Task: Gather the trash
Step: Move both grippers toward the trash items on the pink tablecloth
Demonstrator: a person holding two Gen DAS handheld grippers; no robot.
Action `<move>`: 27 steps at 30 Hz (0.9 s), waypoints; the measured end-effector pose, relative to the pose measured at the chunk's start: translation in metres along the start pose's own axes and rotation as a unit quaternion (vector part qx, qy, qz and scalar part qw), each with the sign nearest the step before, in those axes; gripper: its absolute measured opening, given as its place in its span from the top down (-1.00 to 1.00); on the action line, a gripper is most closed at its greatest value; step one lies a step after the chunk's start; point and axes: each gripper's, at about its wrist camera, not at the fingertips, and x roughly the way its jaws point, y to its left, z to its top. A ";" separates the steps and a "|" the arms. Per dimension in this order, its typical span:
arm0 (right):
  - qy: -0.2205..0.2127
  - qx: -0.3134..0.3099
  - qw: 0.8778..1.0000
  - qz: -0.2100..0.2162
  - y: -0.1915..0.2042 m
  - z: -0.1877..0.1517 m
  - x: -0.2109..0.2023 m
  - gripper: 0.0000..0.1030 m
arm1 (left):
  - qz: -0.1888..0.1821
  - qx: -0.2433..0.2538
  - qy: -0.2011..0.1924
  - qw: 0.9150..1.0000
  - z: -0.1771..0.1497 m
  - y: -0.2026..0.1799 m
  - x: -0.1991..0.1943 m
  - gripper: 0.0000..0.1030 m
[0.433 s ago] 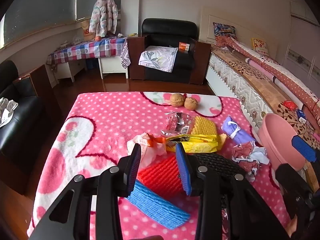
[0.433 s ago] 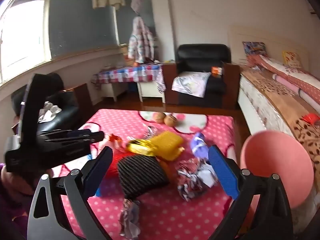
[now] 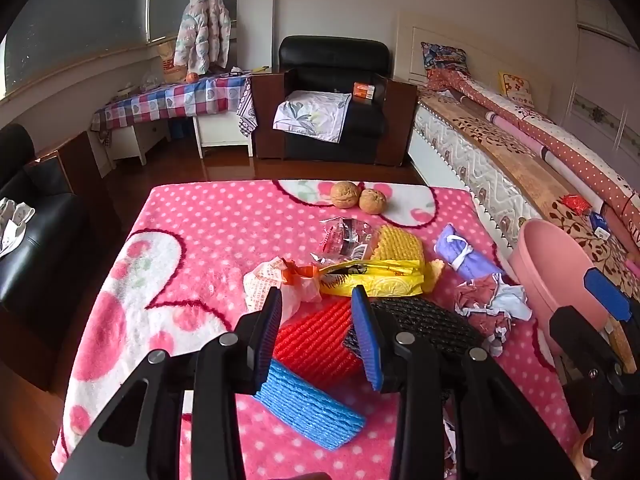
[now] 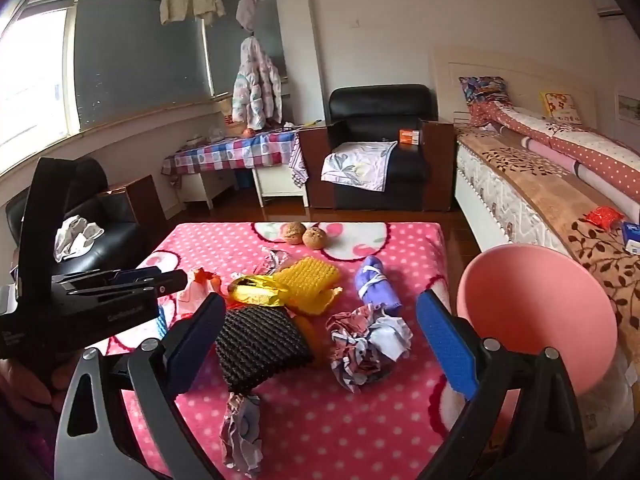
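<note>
Trash litters the pink surface [image 4: 360, 432] left of the pink bin [image 4: 536, 312]: black mesh pad [image 4: 260, 344], crumpled paper wad [image 4: 368, 344], both light, soft, best pinched mid-body. Right gripper [image 4: 320, 336] is spread wide, empty, angled down over them. Left gripper [image 3: 316, 332] hangs half-spread above the red pad [image 3: 316, 340], apparently untouching.

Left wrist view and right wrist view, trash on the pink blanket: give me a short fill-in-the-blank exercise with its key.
1. The two walnuts lie at the ____ edge of the blanket.
2. The pink bin stands at the blanket's ____ side.
3. The blue foam net partly lies under the ____ foam net.
4. The right gripper has its jaws wide ____.

Missing words: far; right; red; open
</note>
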 end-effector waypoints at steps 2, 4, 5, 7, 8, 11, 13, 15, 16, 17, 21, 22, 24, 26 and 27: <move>-0.004 0.000 1.000 -0.002 -0.006 -0.002 -0.007 -0.87 | -0.001 0.001 -0.001 1.000 0.000 -0.001 -0.001 0.31; 0.001 0.012 1.000 -0.027 0.011 0.008 -0.005 -0.87 | -0.001 0.002 -0.001 1.000 0.000 -0.002 -0.002 0.31; 0.002 0.014 0.999 -0.031 0.012 0.008 -0.005 -0.87 | -0.001 0.002 -0.001 1.000 0.000 -0.002 -0.002 0.31; 0.009 0.016 0.999 -0.038 0.017 0.011 -0.002 -0.87 | -0.002 0.002 -0.001 1.000 0.000 -0.001 -0.002 0.31; 0.010 0.018 0.999 -0.039 0.017 0.010 -0.001 -0.87 | -0.003 0.001 0.000 1.000 0.000 -0.001 -0.002 0.31; 0.012 0.017 0.999 -0.041 0.018 0.011 0.001 -0.87 | -0.001 0.002 -0.001 1.000 0.000 -0.004 -0.002 0.30; 0.011 0.018 0.999 -0.040 0.016 0.010 0.001 -0.87 | -0.001 0.002 -0.001 1.000 0.000 -0.004 -0.002 0.30; 0.012 0.018 0.999 -0.040 0.016 0.009 0.003 -0.87 | -0.001 0.002 -0.001 1.000 0.000 -0.004 -0.002 0.31; 0.012 0.019 0.999 -0.040 0.016 0.009 0.004 -0.87 | -0.001 0.002 -0.001 1.000 -0.001 -0.004 -0.002 0.31; 0.011 0.019 0.999 -0.040 0.017 0.009 0.004 -0.87 | -0.001 0.002 -0.001 1.000 -0.001 -0.004 -0.002 0.31; 0.011 0.018 0.999 -0.039 0.016 0.007 0.004 -0.86 | -0.002 0.001 0.000 1.000 -0.001 -0.004 -0.002 0.31; 0.011 0.018 0.999 -0.039 0.016 0.007 0.005 -0.85 | -0.001 0.002 -0.001 1.000 -0.001 -0.004 -0.002 0.31; 0.013 0.018 0.999 -0.040 0.016 0.007 0.006 -0.83 | -0.002 0.002 -0.001 1.000 -0.001 -0.004 -0.002 0.31; 0.015 0.019 0.999 -0.041 0.016 0.007 0.007 -0.80 | -0.002 0.002 0.000 1.000 -0.001 -0.004 -0.002 0.31; 0.016 0.021 0.999 -0.042 0.015 0.007 0.008 -0.79 | -0.002 0.002 0.000 1.000 -0.001 -0.004 -0.002 0.31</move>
